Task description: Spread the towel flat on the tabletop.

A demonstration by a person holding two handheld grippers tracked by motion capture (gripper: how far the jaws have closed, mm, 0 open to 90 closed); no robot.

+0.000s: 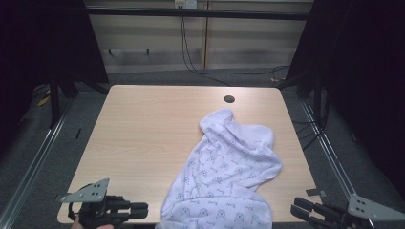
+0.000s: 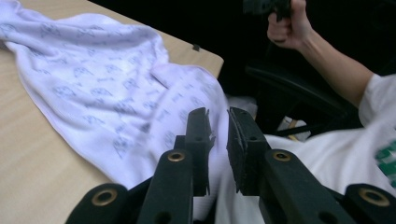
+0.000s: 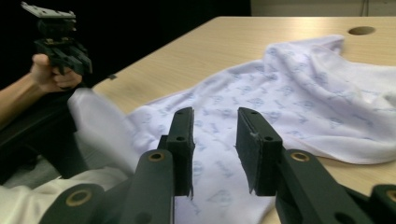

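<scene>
White cloth (image 1: 229,167) with small grey-blue print; light wood-grain table (image 1: 143,129)

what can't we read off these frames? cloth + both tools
- Cloth: high view's bottom edge cuts its near end where it drapes over the table edge; how far it hangs is unclear.
- Cloth print: too small and soft to read in any view.
- Right tool: high view's bottom edge cuts off the hand holding it.
- Left tool: dark and small in the high view; jaw gap unreadable there, though the left gripper view shows it open.
</scene>
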